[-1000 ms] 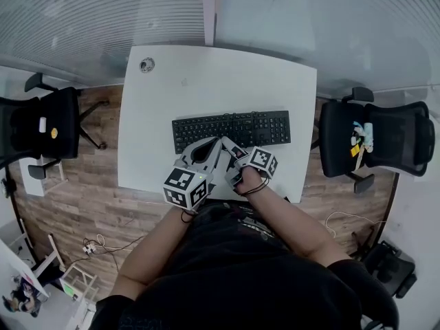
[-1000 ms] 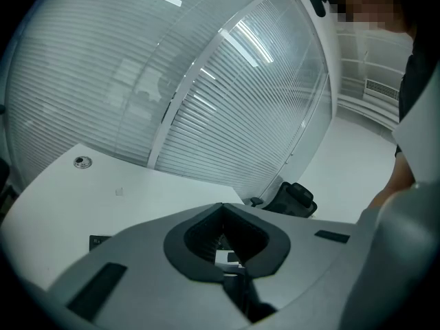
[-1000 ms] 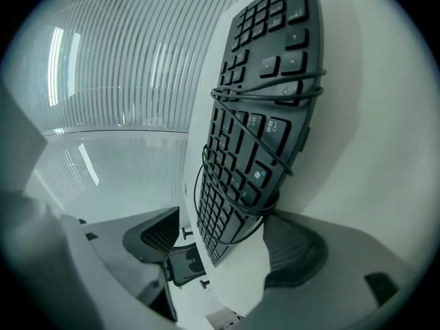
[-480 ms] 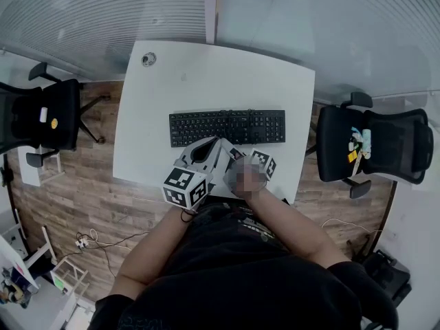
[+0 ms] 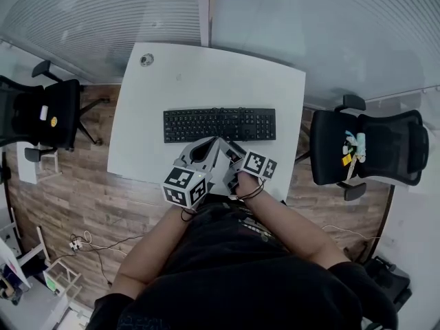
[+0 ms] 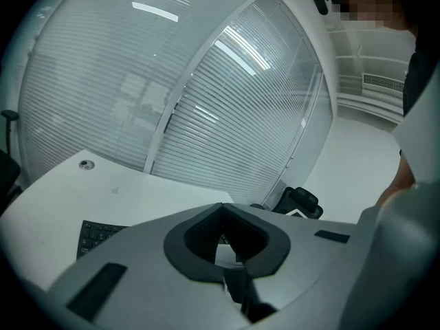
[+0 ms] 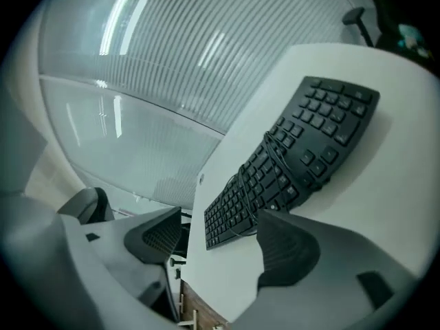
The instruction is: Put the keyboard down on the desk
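A black keyboard (image 5: 220, 124) lies flat on the white desk (image 5: 206, 81), its long side parallel to the front edge. In the right gripper view, the keyboard (image 7: 289, 163) has a thin cable draped over its keys. My left gripper (image 5: 217, 143) hovers just in front of the keyboard's near edge; its jaws meet at the tips (image 6: 221, 205) and hold nothing. My right gripper (image 5: 232, 154) sits beside it over the desk's front strip. Seen in its own view, the right gripper (image 7: 220, 218) is open and nothing is between its fingers.
A black office chair (image 5: 41, 115) stands left of the desk and another (image 5: 371, 146) to the right, with small items on its seat. A round cable grommet (image 5: 146, 59) sits in the far left corner. A glass wall with blinds (image 5: 275, 19) runs behind.
The keyboard stays flat on the desk. The head view has shifted a little, and both grippers now sit slightly further back from the keyboard's near edge.
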